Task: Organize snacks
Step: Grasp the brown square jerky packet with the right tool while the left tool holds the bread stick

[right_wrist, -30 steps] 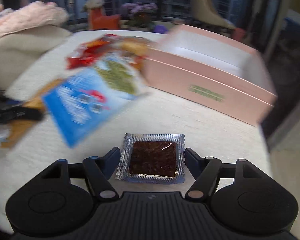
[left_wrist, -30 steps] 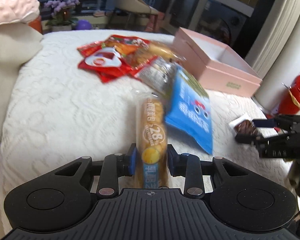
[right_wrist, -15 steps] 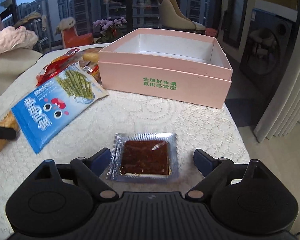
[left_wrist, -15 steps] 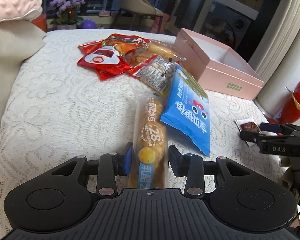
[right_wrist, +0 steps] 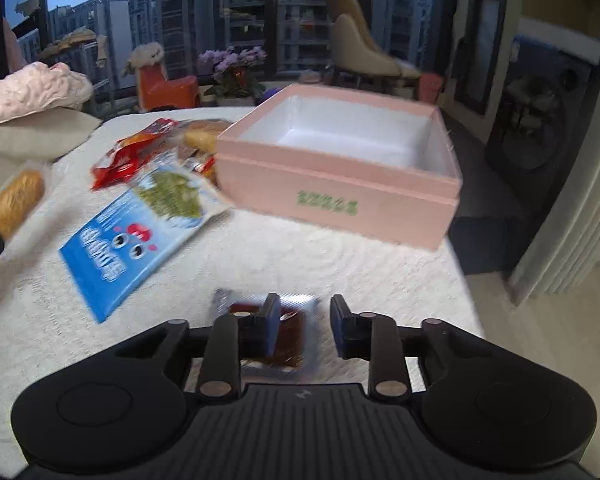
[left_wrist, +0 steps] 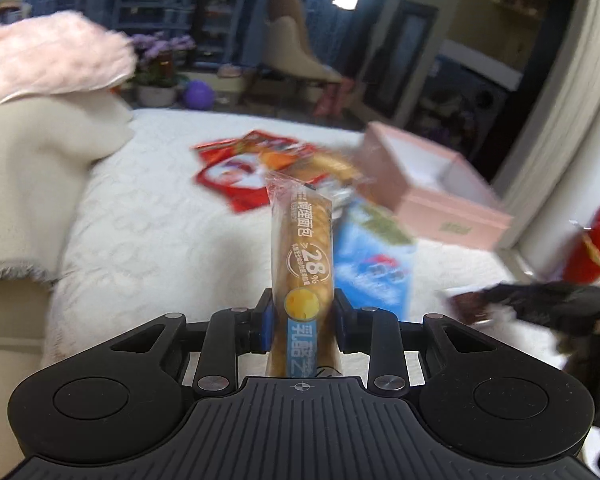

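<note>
Surface: a table covered by a white lace cloth (right_wrist: pixel 300 256).
Landmark: an open pink box (right_wrist: pixel 340 184) is set on the cloth.
Left of the box: a blue snack bag (right_wrist: pixel 140 236) is laid flat.
Beyond the blue bag: red snack packets (right_wrist: pixel 128 156) are piled against the box's left side.
In front of the box: a foil-edged dark snack packet (right_wrist: pixel 292 332) is seen on the cloth.

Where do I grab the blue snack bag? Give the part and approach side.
Probably the near short edge of the blue snack bag. It lies flat on the lace tablecloth, its far end crowded by the pink box and red packets. Come in low from the near side, jaws above and below that free edge.
</note>
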The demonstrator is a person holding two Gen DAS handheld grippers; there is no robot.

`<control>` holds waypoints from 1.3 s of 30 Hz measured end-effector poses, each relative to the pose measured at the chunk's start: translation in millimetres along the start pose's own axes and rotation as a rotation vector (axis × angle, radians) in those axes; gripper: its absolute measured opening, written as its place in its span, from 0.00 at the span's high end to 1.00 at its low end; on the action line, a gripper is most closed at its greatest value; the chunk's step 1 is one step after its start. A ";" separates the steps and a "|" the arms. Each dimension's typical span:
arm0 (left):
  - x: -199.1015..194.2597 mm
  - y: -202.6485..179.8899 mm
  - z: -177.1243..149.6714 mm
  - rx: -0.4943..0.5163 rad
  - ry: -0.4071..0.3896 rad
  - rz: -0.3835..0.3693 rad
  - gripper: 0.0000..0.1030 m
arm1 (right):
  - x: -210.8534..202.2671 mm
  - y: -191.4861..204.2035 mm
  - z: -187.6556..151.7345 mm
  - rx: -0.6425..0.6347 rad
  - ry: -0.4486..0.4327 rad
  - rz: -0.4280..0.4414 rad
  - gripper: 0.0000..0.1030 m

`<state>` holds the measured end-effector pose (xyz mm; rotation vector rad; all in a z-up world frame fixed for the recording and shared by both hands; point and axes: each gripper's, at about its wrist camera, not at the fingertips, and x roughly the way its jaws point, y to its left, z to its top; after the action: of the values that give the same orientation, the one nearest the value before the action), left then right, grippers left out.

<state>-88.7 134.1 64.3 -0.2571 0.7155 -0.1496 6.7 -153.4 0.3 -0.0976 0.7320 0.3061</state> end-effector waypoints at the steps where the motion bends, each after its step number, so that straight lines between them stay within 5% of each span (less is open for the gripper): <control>1: 1.9 -5.6 2.8 0.008 0.010 -0.038 0.68 | 0.4 -0.3 -1.7 0.016 0.006 0.022 0.65; 5: 36.7 -44.8 6.3 0.075 0.093 -0.160 0.68 | 3.1 3.2 -6.8 0.024 0.027 0.080 0.47; 9: 89.6 -81.8 1.1 0.130 0.187 -0.217 0.68 | 5.5 5.0 -16.1 -0.063 0.066 0.033 0.36; 14: 115.3 -88.7 -4.7 0.102 0.182 -0.132 0.68 | -4.1 2.5 -25.0 -0.141 0.016 -0.200 0.32; 19: 106.7 -65.9 -2.4 0.055 0.133 -0.049 0.68 | 3.2 -5.5 -13.7 0.036 0.056 -0.045 0.32; 23: 103.3 -49.2 0.3 0.002 0.127 -0.035 0.68 | 30.0 -8.7 4.0 0.162 0.043 -0.047 0.30; 32: 100.5 -52.6 -3.7 0.017 0.123 -0.025 0.67 | 63.2 15.5 20.3 0.020 -0.011 -0.013 0.21; 39: 100.0 -51.1 -4.0 0.009 0.125 -0.030 0.67 | 43.7 2.1 6.0 -0.050 0.035 -0.031 0.09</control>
<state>-19.3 62.2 13.1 -0.2512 0.8345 -0.1990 40.6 -139.7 -24.5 -0.1614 0.7576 0.2938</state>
